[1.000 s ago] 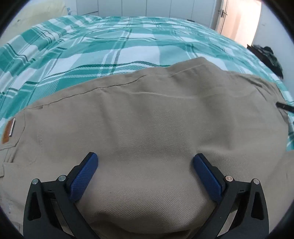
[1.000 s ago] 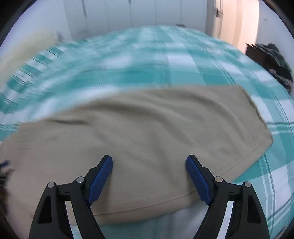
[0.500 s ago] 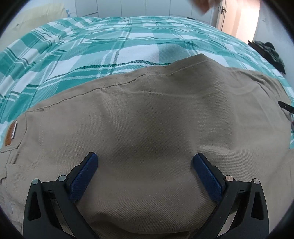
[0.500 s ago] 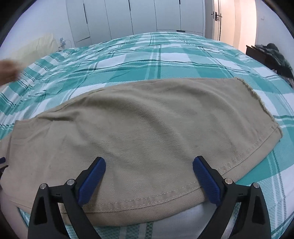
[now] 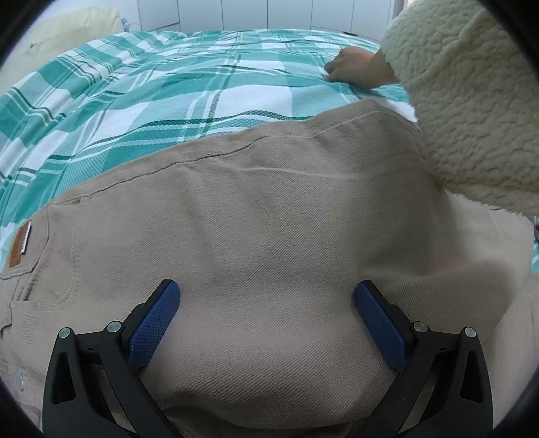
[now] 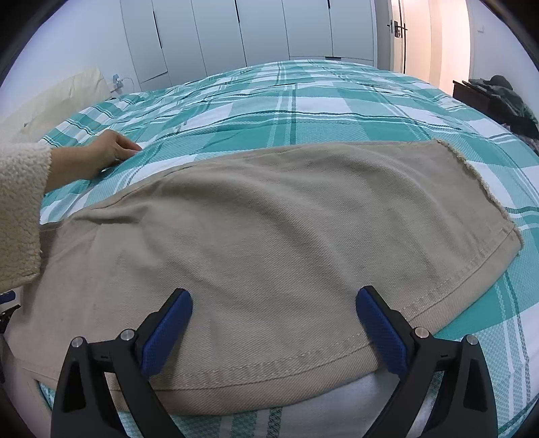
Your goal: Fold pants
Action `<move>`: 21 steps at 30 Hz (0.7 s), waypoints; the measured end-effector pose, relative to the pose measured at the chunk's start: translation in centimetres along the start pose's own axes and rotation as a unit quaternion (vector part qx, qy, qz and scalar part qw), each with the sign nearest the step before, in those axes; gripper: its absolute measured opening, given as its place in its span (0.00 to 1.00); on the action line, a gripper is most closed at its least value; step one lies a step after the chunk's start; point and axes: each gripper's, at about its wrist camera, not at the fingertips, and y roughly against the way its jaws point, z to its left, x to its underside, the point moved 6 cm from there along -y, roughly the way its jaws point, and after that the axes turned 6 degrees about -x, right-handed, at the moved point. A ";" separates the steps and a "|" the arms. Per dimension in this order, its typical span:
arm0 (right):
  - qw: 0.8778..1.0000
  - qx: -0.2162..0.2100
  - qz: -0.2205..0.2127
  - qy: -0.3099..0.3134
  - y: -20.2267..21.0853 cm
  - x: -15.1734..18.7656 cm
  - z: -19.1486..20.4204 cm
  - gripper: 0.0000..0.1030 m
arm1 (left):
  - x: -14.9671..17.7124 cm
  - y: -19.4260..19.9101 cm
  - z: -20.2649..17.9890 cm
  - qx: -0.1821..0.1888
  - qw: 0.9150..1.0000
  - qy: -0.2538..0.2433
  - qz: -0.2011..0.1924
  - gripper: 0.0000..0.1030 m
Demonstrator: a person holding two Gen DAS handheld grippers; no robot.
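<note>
Tan pants [image 5: 269, 242] lie flat on the green plaid bed. The left wrist view shows the waist end, with a brown leather tag [image 5: 19, 247] at the left. The right wrist view shows the leg part [image 6: 286, 229] and its frayed hem [image 6: 485, 188] at the right. My left gripper [image 5: 266, 303] is open and empty, low over the pants. My right gripper [image 6: 274, 311] is open and empty over the near edge of the leg.
A bare hand [image 5: 357, 67] in a cream fleece sleeve [image 5: 471, 111] reaches across the pants and presses the green plaid bedspread [image 5: 168, 94] beyond them; it also shows in the right wrist view [image 6: 101, 151]. White wardrobes [image 6: 269, 30] stand behind the bed. Dark clothes [image 6: 502, 101] lie far right.
A hand in a fleece sleeve has come into both views and rests on the bedspread. Both grippers stay open and have barely moved.
</note>
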 end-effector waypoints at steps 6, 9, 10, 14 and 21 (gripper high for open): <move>1.000 0.002 -0.002 0.001 0.0 0.1 0.1 0.95 | 0.0 0.0 0.0 0.000 1.000 0.000 0.000 1.00; 1.000 0.004 -0.003 0.002 -0.1 0.2 0.0 0.95 | 0.0 0.0 0.0 0.000 1.000 0.000 0.000 1.00; 1.000 0.003 -0.003 0.002 -0.1 0.2 0.0 0.95 | 0.0 0.0 0.0 0.000 1.000 0.000 0.000 1.00; 1.000 -0.001 -0.004 -0.001 -0.1 0.2 -0.1 0.96 | 0.0 0.0 0.0 0.000 1.000 0.000 0.000 1.00; 1.000 0.008 0.007 0.007 -0.4 0.1 0.1 0.98 | 0.0 0.0 0.0 0.000 1.000 0.000 0.001 1.00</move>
